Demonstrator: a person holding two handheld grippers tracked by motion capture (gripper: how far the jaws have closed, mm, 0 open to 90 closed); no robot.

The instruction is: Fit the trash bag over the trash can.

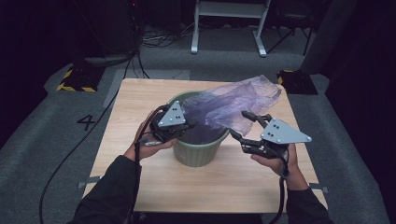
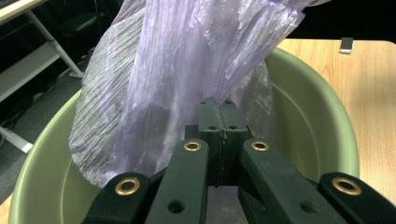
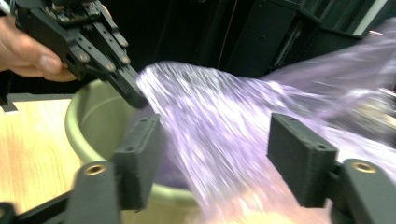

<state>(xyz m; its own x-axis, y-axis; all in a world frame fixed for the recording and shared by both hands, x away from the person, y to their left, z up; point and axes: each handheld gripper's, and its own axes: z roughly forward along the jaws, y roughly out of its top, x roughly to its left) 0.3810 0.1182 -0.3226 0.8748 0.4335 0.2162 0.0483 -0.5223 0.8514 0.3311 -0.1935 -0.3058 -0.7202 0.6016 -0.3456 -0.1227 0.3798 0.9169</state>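
A round green bin stands in the middle of the wooden table. A thin purple plastic bag hangs partly inside it and spreads out over the far right rim. My left gripper reaches over the bin's left rim. In the left gripper view its pads are pressed together on the bag's film, above the bin's inside wall. My right gripper stands open at the bin's right side. The bag runs between its spread pads without being pressed.
The bin leaves bare table on both sides and at the near edge. A small dark clip lies at the table's edge. Beyond the table, on grey floor, are cables, yellow-and-black striped bases and a white frame.
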